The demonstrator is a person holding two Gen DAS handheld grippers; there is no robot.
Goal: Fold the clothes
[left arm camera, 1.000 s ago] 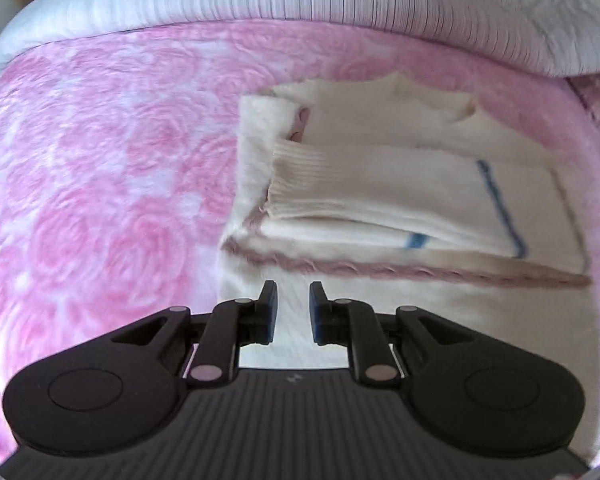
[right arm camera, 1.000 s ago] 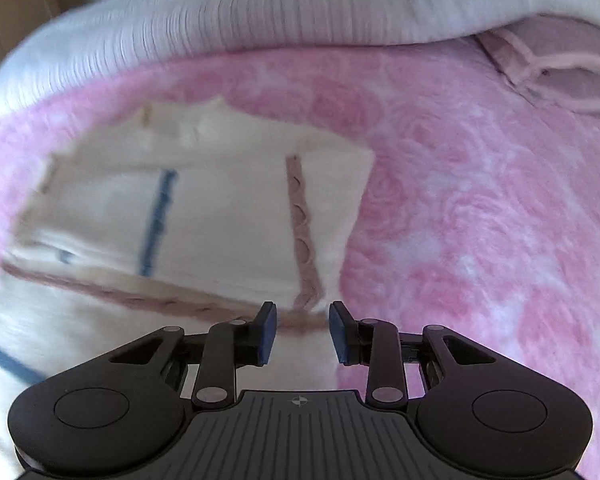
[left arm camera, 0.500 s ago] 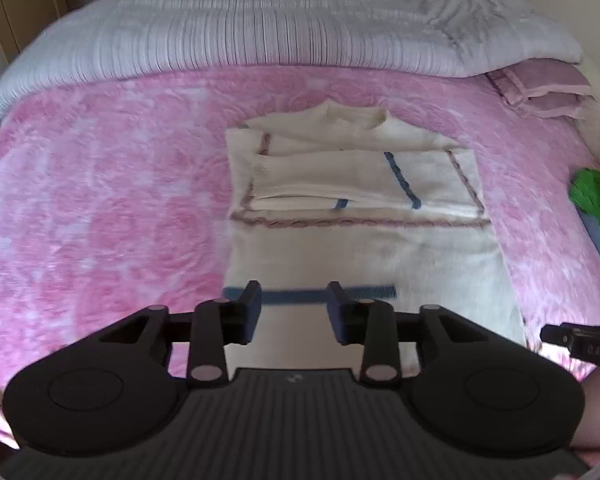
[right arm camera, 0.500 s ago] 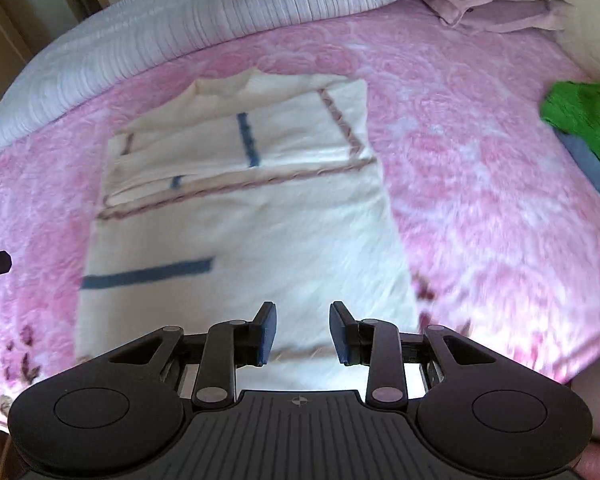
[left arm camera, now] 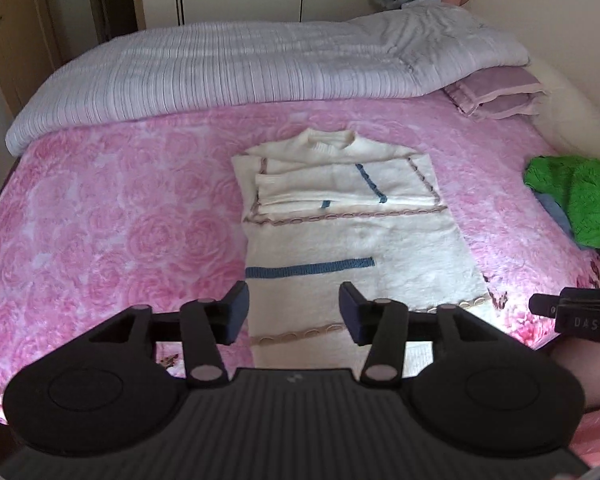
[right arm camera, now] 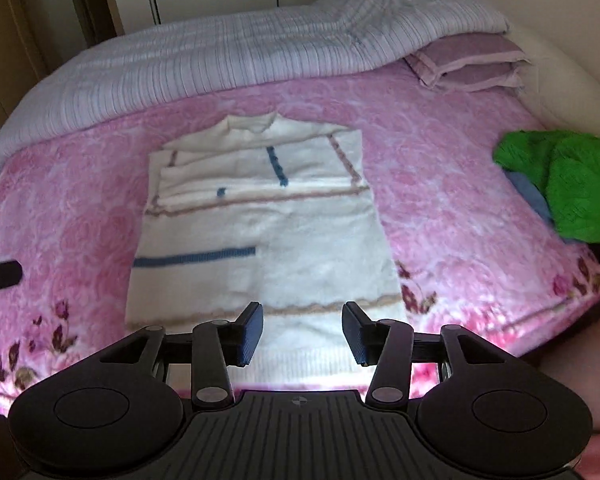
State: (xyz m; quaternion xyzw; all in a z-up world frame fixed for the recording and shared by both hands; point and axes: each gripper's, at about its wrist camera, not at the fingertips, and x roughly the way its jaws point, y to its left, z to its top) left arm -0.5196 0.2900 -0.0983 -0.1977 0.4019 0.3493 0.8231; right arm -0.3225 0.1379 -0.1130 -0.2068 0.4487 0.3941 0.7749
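We see the cream sweater (left arm camera: 352, 236) lying flat at center of frame on the pink bed cover (left arm camera: 112, 216), neck toward the top, hem at the bottom edge nr both grippers. Sleeves are folded across the chest, w/ a blue stripe (left arm camera: 309, 269) running across the lower body (left half only). Left gripper (left arm camera: 294, 316) hangs above the hem, jaws wide apart, nothing btwn them. Right gripper (right arm camera: 303, 332) likewise over the hem in its own view, jaws apart and empty. A striped duvet (left arm camera: 236, 68) is bunched along the top of frame, a mauve pillow (left arm camera: 500, 92) at upper right, and a green garment (right arm camera: 568, 184) at right edge, well apart from the sweater.
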